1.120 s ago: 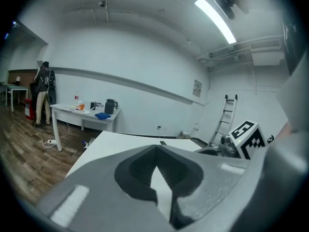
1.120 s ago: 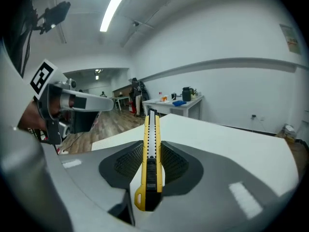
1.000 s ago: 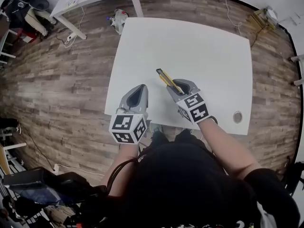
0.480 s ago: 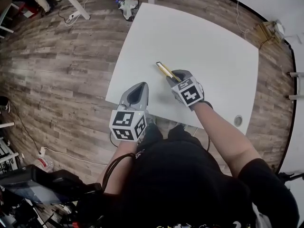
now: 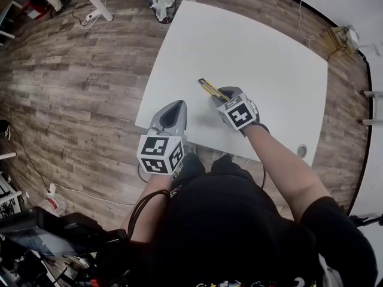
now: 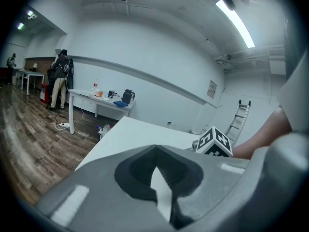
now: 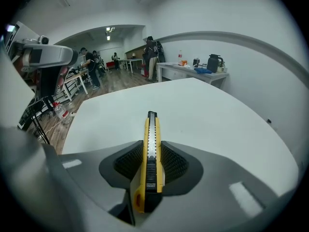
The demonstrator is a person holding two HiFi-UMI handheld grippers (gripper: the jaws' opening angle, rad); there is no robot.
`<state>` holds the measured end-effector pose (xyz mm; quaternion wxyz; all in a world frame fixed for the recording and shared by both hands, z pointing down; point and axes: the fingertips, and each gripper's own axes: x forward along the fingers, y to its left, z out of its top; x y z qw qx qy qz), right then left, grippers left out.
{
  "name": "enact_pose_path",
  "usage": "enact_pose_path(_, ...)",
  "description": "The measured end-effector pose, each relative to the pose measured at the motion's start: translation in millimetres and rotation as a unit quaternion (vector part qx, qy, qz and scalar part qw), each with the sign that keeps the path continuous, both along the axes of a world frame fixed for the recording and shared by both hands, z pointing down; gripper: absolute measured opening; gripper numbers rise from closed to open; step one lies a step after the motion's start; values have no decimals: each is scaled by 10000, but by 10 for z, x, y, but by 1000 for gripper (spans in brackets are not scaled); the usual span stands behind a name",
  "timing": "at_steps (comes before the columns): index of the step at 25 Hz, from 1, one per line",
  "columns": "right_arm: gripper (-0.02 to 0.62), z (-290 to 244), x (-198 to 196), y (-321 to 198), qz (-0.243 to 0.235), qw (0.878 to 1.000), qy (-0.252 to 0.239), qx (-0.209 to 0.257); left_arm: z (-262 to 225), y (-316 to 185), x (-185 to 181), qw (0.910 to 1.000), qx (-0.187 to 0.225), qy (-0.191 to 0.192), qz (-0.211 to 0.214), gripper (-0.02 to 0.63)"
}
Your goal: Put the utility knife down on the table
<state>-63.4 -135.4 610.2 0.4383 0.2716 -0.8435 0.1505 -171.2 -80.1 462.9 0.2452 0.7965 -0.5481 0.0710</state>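
A yellow and black utility knife (image 7: 151, 151) sticks out forward between the jaws of my right gripper (image 7: 150, 164), which is shut on it. In the head view the knife (image 5: 210, 88) points up and left over the white table (image 5: 251, 58), ahead of the right gripper (image 5: 226, 98). My left gripper (image 5: 171, 116) hovers at the table's near left edge, jaws closed together with nothing between them. In the left gripper view that gripper (image 6: 157, 174) faces across the table, and the right gripper's marker cube (image 6: 214, 142) shows at the right.
A round grommet (image 5: 300, 151) sits in the table's near right corner. Wood floor surrounds the table. A second table (image 6: 96, 98) with a kettle and small items stands further off, with people beside it. A ladder (image 6: 238, 117) leans on the far wall.
The right gripper with the knife has held almost the same spot over the table in the last half second; a second ago it was lower and further right. The left gripper has barely moved.
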Motion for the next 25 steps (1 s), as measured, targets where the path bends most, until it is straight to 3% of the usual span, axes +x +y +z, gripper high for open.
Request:
enact_pose_path(5,144,-11,10,0,65,9999,-48,138,63,-15,-17,10000,-65,-68,-3,0)
enact_pose_path(7,189,-120,27,-33,229,9991,-271,215,68,-44,-21,9999,-91,-84,-2,0)
enact_pose_path(9,176,-389,106,-82,594,9949,-715,403,48,-73,-15,9999,-89,-103,12,0)
enact_pose_path(11,21,-821,289,-113,1095,9825,-1320,730,-19,-106,24,9999,-36,-129,65,0)
enact_pose_path(15,21,-1814,795,71,1813,9444,-2511,1104,-351,-177,173,9992,305,-188,192,0)
enact_pose_path(18,21,-2429,1159,293,1949,9244,-2859,1606,-785,-158,285,9954,897,-298,156,0)
enact_pose_path(21,21,-2729,1421,386,1885,9151,-2918,2048,-1182,-144,459,9896,1385,-375,136,0)
enact_pose_path(25,21,-2784,1596,420,1868,9089,-3016,2193,-1378,-103,677,9870,1534,-451,161,0)
